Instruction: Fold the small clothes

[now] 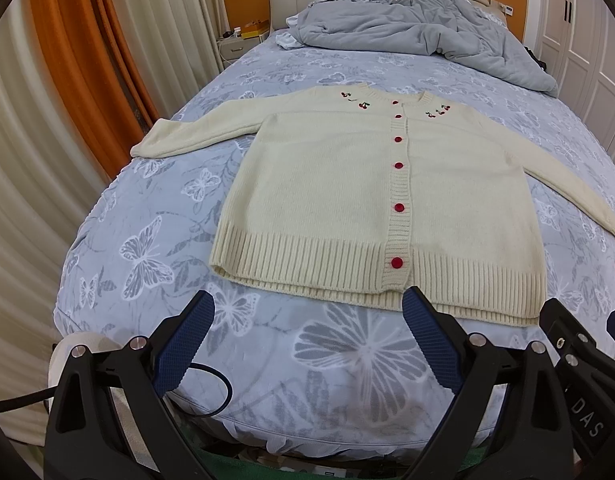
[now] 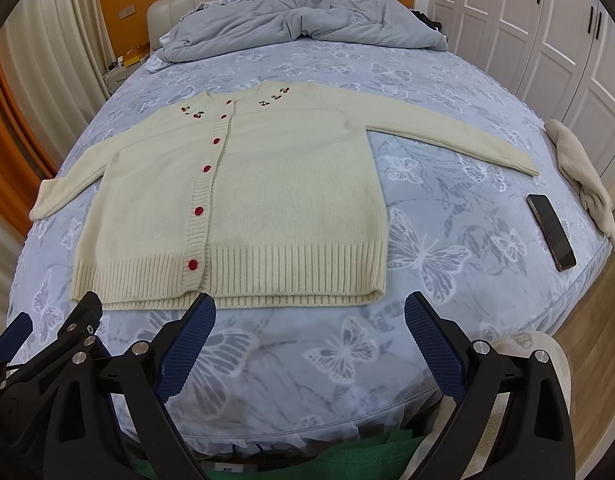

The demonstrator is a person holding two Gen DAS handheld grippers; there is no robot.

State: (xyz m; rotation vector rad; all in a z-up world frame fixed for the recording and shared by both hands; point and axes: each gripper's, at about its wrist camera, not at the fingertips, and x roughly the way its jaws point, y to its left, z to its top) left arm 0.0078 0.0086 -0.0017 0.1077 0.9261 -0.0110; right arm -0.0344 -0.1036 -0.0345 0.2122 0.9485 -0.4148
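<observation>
A cream knitted cardigan [image 1: 327, 188] [image 2: 291, 188] with red buttons and cherry embroidery at the collar lies flat, face up, on the bed. Both sleeves are spread out to the sides and its ribbed hem faces me. My left gripper [image 1: 309, 308] hovers open just short of the hem, with nothing between its blue pads. My right gripper [image 2: 309, 308] is also open and empty, held near the hem's right half. The left gripper's black frame [image 2: 47, 344] shows at the lower left of the right wrist view.
The bed sheet [image 1: 147, 220] is blue with white butterflies. A crumpled grey duvet [image 2: 299, 16] lies by the headboard. A dark phone [image 2: 551, 236] and a beige cloth [image 2: 579, 168] rest near the bed's right edge. White wardrobe doors [image 2: 547, 32] stand on the right, curtains [image 1: 67, 80] on the left.
</observation>
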